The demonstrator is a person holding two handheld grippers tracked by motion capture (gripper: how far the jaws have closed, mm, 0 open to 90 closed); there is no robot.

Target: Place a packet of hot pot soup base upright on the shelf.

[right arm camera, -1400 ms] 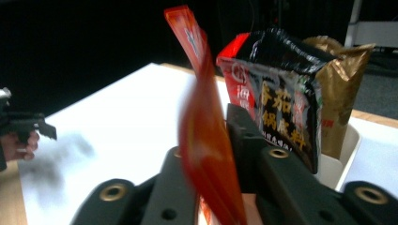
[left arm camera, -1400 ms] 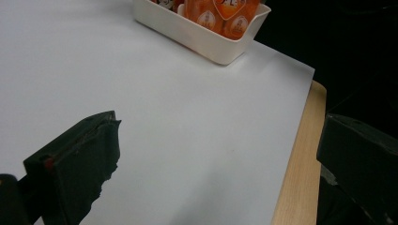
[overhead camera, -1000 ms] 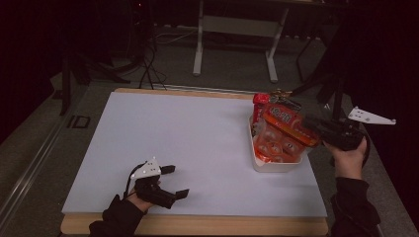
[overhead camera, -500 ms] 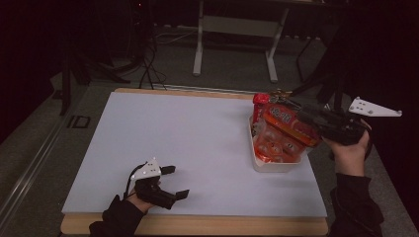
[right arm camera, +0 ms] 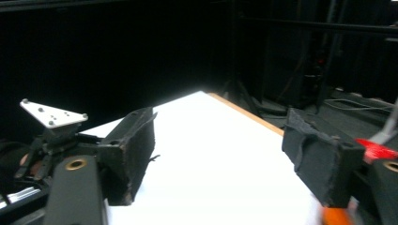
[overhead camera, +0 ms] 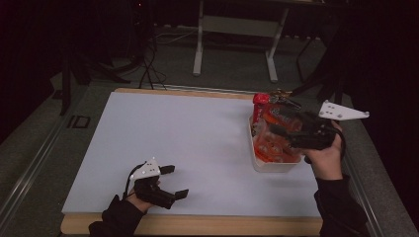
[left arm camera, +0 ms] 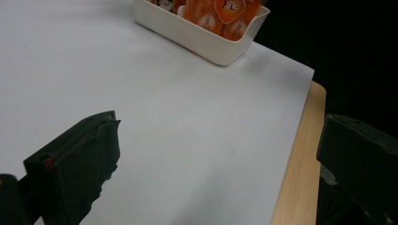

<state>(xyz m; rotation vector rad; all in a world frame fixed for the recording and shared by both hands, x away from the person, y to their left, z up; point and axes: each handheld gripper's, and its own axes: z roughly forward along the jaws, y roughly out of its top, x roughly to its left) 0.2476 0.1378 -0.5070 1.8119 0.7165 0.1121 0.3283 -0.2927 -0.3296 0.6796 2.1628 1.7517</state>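
A white bin (overhead camera: 274, 167) (left arm camera: 202, 35) full of orange snack packets (overhead camera: 269, 145) (left arm camera: 220, 11) stands at the table's right side. An orange-red packet (overhead camera: 276, 116) lies slanted on top of the pile. My right gripper (overhead camera: 280, 124) (right arm camera: 220, 140) hovers just above the bin and points left across the table. Its jaws have just been opening, and nothing is between them. My left gripper (overhead camera: 175, 181) (left arm camera: 216, 150) rests low at the front left of the white sheet, open and holding nothing.
A red upright pack (overhead camera: 260, 104) stands at the bin's far left corner. The white sheet (overhead camera: 188, 138) covers the wooden table, whose edge (left arm camera: 295, 178) runs close to my left gripper. Dark floor and a metal stand (overhead camera: 234, 29) lie beyond.
My right gripper has drawn back to the right and slightly up, and its jaws have spread. The orange-red packet it carried now lies on the pile. The left gripper has kept still.
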